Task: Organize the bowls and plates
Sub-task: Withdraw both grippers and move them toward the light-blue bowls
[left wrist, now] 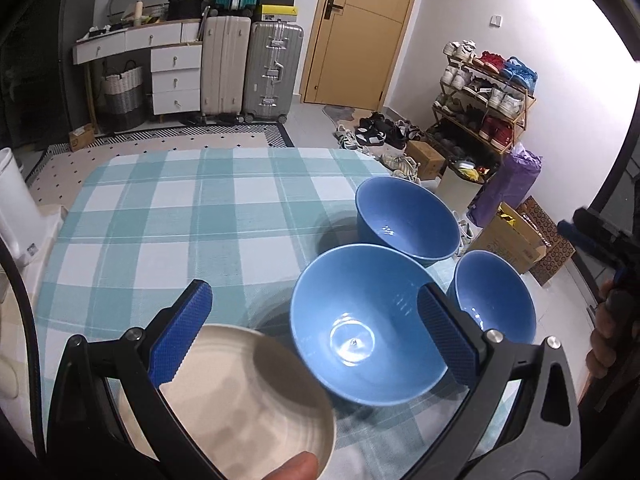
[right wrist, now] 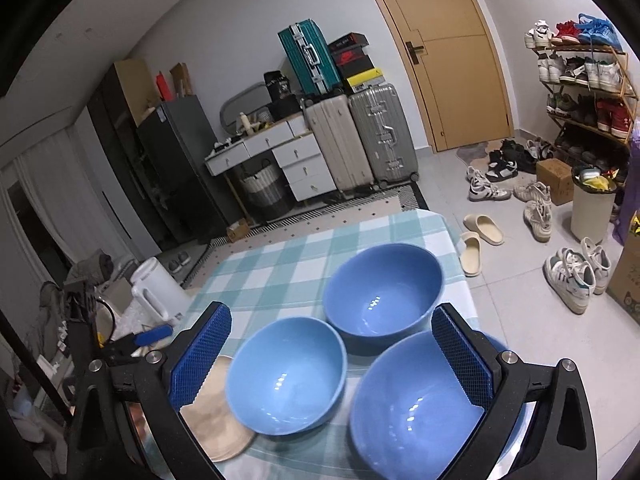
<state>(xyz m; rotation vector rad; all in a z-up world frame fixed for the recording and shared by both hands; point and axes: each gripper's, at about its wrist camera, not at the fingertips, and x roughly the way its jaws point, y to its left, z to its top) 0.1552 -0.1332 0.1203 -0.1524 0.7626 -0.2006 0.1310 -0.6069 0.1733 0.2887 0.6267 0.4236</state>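
Note:
Three blue bowls stand close together on the checked tablecloth [left wrist: 168, 216]. The far bowl [left wrist: 408, 220] [right wrist: 384, 288] is by the table's right edge. My left gripper [left wrist: 316, 332] is open and hovers over the middle bowl [left wrist: 364, 324] [right wrist: 288, 372], its right finger above that bowl's rim. A cream plate [left wrist: 240, 396] [right wrist: 216, 420] lies under its left finger, beside that bowl. My right gripper [right wrist: 330, 356] is open above the bowls, its right finger over the nearest bowl [right wrist: 420, 408] [left wrist: 496, 296]. Nothing sits between either pair of fingers.
A person's fingertip [left wrist: 296, 468] shows at the plate's near edge, and a hand [left wrist: 608, 340] holds the other gripper at the right. A white kettle [right wrist: 156, 288] stands left of the table. Shoes [right wrist: 576, 276], slippers and boxes lie on the floor to the right.

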